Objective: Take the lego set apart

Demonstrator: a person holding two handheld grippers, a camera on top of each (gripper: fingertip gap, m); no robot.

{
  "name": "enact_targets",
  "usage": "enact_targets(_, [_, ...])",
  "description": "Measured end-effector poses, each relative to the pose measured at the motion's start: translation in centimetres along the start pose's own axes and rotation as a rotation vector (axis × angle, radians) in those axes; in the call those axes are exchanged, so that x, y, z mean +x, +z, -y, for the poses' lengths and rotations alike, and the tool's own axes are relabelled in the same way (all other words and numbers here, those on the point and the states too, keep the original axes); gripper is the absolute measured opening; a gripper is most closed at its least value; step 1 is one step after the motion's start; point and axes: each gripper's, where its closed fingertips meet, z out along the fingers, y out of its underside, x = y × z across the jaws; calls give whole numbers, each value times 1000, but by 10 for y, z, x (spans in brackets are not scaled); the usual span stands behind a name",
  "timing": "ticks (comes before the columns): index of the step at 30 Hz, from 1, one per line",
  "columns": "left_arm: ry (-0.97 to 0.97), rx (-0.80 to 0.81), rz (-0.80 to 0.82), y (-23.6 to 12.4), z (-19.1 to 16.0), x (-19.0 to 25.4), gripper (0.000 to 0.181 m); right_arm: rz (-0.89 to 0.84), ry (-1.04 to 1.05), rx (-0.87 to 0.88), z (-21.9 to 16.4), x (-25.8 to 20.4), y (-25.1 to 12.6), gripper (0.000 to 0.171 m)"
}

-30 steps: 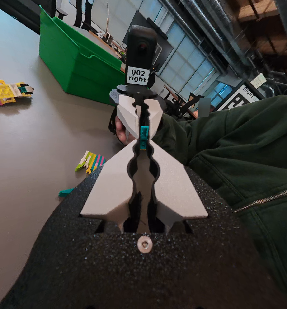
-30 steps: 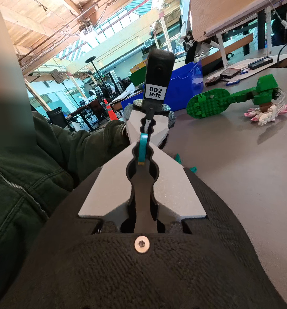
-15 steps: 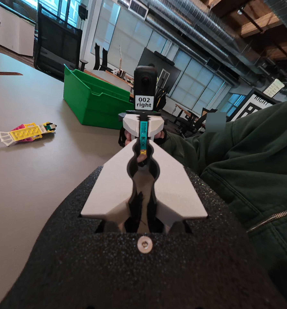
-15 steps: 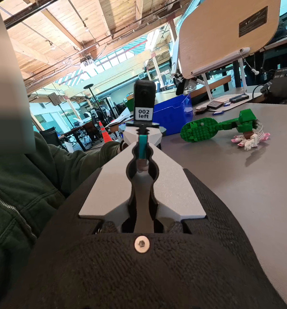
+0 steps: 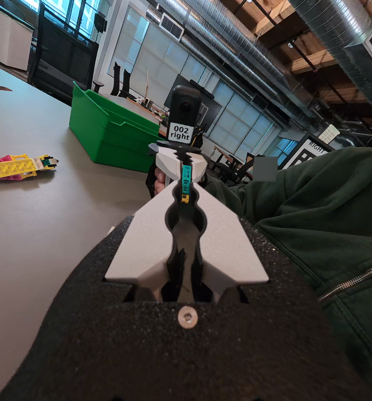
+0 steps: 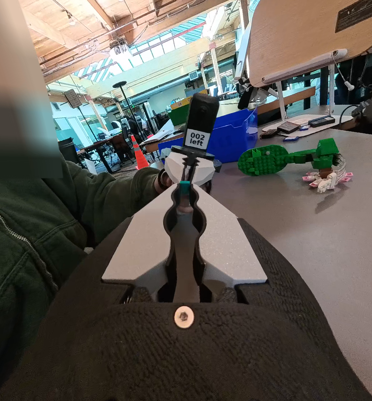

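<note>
A small teal lego piece (image 5: pixel 186 179) with a yellow bit (image 5: pixel 184 197) at its near end is held in the air between both grippers, which meet tip to tip above the grey table (image 5: pixel 50 217). My left gripper (image 5: pixel 185 186) is shut on its near end. My right gripper (image 5: pixel 181 166) faces it and is shut on the far end. In the right wrist view the teal piece (image 6: pixel 185 188) sits between the right gripper's tips (image 6: pixel 184 187), with the left gripper (image 6: pixel 189 171) just behind it.
A green bin (image 5: pixel 115 134) stands on the table beyond a yellow and pink lego model (image 5: pixel 18 169). A green lego model (image 6: pixel 267 160) with pink and white parts (image 6: pixel 323 180) lies to the right. A blue bin (image 6: pixel 230 138) stands behind it. The person's green sleeve (image 6: pixel 94 195) is close. The grippers are tip to tip, or close to it. Left tips and right tips are each some 25 centimetres from the green lego model (image 6: pixel 267 160).
Both grippers have risen and tilted up together, still shut on the teal piece. The loose coloured pieces on the table near the left gripper have dropped out of view.
</note>
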Motion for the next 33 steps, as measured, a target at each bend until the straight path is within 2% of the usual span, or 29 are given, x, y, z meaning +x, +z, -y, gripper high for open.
enact_targets(4, [-37, 8, -16, 0, 0, -1, 5, 8, 33, 14, 1, 1, 0, 5])
enact_targets(9, [178, -22, 130, -5, 4, -10, 9, -17, 187, 86, 1, 13, 3, 5])
enact_targets(13, [133, -6, 107, -7, 5, -10, 12, -17, 259, 141, 7, 20, -2, 5])
enact_targets(20, [-87, -3, 7, -4, 0, -9, 7, 19, 246, 88, 1, 12, 3, 5])
enact_targets(23, [-106, -60, 4, -1, -11, -9, 7, 16, 232, 61, -3, 11, 5, 5])
enact_targets(25, [-49, -58, 45, -1, -10, -11, 6, -3, 220, 59, -3, 12, 5, 5])
enact_targets(28, [-23, 23, 33, -2, 2, -7, 6, -17, 201, 91, 2, 11, 5, 13])
enact_targets(33, [-43, 67, 11, -2, 6, -5, 6, 1, 198, 99, 2, 9, 6, 11])
